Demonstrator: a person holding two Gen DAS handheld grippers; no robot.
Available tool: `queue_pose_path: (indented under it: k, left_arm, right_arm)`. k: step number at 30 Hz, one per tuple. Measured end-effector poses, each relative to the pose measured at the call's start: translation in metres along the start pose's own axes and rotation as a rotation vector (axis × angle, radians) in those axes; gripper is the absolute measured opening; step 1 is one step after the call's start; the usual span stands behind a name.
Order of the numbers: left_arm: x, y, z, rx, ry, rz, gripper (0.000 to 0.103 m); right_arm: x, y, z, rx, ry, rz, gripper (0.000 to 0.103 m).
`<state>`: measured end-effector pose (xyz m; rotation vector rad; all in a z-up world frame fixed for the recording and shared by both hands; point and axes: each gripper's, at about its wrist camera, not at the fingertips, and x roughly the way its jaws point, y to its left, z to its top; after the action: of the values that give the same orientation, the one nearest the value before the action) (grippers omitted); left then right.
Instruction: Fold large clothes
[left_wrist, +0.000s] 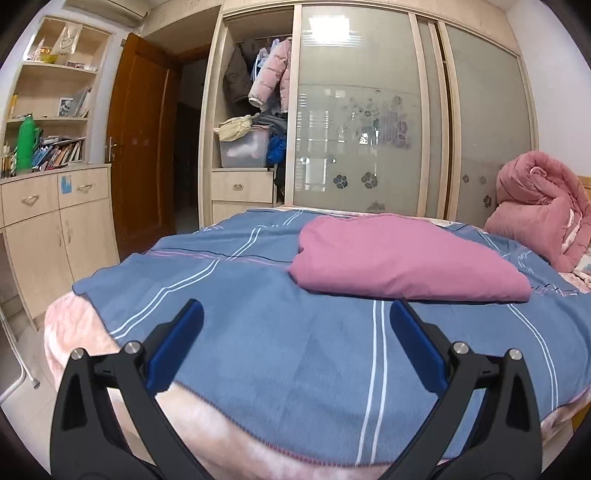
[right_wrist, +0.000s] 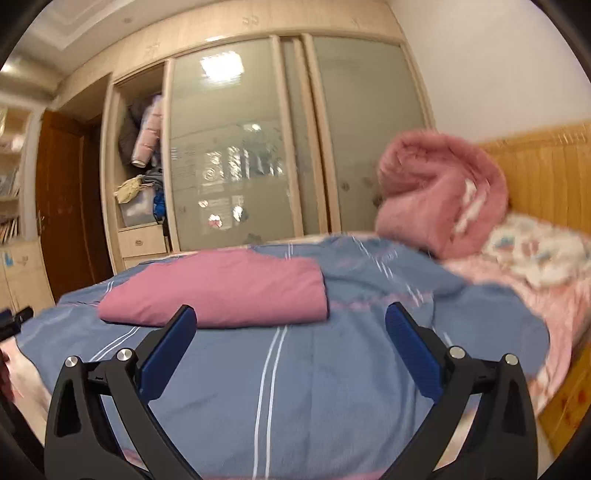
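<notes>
Pink garment (left_wrist: 402, 258) lies on the blue striped sheet (left_wrist: 277, 332) that covers the bed, and it already looks folded into a thick, flat packet. Its long axis runs across both views, from left to right, so the long near edge faces the two tools.

The left gripper (left_wrist: 295, 325) hangs over the near part of the sheet with its fingers spread wide and nothing between them; the garment is ahead of it and somewhat to its right. The right gripper (right_wrist: 290, 328) is also spread and empty, and here the garment (right_wrist: 221, 288) is ahead and a little to the left, its near edge just beyond the left blue pad (right_wrist: 170, 350). I judge the right one is slightly nearer.

Farther away, a rumpled pink quilt (right_wrist: 436, 188) sits near the wooden headboard (right_wrist: 546, 170), and the wardrobe (left_wrist: 369, 110) stands behind the bed.
</notes>
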<state>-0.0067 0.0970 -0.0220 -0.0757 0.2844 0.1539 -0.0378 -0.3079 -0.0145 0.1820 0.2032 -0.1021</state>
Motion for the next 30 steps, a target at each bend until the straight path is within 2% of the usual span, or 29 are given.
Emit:
queue_pose_path:
  k: [3,7,13,16,20,23,30]
  left_arm:
    - [-0.006,0.003,-0.007,-0.005,0.038,-0.015,0.101]
    - [-0.004,0.004,-0.021,-0.001,0.113,-0.01,0.101]
    - [-0.007,-0.008,-0.027,0.138,0.086,-0.017,0.101]
    - [-0.001,-0.003,-0.027,0.133,0.109,-0.022,0.101]
    - [0.003,0.003,-0.025,0.106,0.124,-0.031,0.101]
    - [0.006,0.002,-0.025,0.117,0.126,-0.022,0.101]
    - [0.008,0.001,-0.025,0.103,0.131,-0.025,0.101]
  right_arm:
    - [-0.008,0.0,-0.004,0.038,0.043,0.012,0.102]
    - [-0.015,0.021,-0.011,-0.035,0.052,0.021,0.102]
    - [-0.002,0.033,-0.017,-0.066,0.093,0.016,0.102]
    - [0.002,0.035,-0.019,-0.064,0.107,0.014,0.102]
    - [0.01,0.046,-0.025,-0.124,0.144,0.014,0.102]
    - [0.012,0.051,-0.027,-0.164,0.146,0.021,0.102]
    - [0.015,0.049,-0.028,-0.169,0.15,0.017,0.102]
